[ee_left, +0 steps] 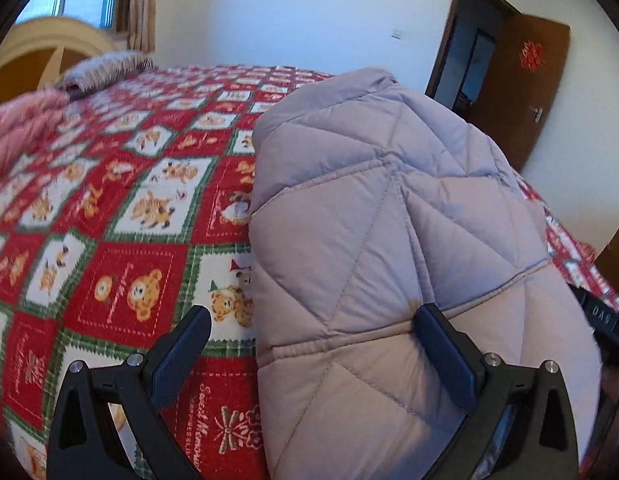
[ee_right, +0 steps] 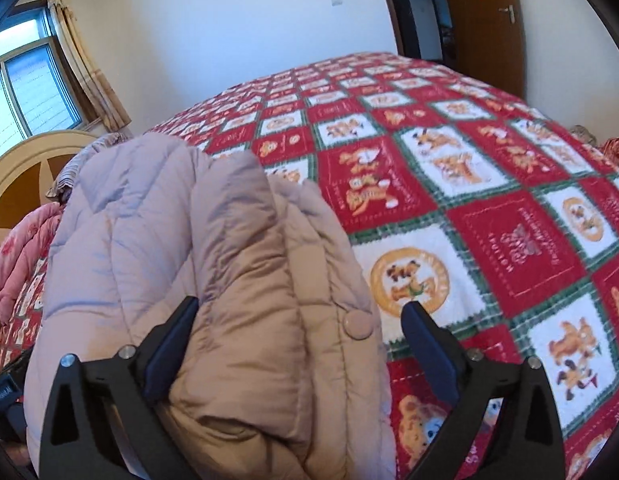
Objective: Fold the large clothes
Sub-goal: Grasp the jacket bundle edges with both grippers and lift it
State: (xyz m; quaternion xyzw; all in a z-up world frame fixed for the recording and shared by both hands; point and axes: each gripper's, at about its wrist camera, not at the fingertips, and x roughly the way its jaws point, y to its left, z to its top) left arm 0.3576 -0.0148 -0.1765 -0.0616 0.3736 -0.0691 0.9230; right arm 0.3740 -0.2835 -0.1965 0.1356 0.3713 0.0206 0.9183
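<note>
A pale lilac-beige quilted down jacket (ee_left: 381, 216) lies folded in a bundle on the red, white and green patchwork bedspread (ee_left: 121, 216). My left gripper (ee_left: 313, 324) is open, its jaws spread wide across the jacket's left edge; the right finger (ee_left: 445, 356) rests on the fabric and the left finger (ee_left: 181, 356) is over the bedspread. In the right wrist view the jacket (ee_right: 213, 264) shows its beige lining and a snap button (ee_right: 359, 326). My right gripper (ee_right: 299, 316) is open, its jaws straddling the jacket's right edge.
A pink quilt (ee_left: 21, 128) and a striped pillow (ee_left: 105, 68) lie by the wooden headboard (ee_left: 37, 52) at the left. A window with curtains (ee_right: 29, 80) is beyond. An open brown door (ee_left: 521, 88) stands at the right. The other gripper's body (ee_left: 601, 316) shows past the jacket.
</note>
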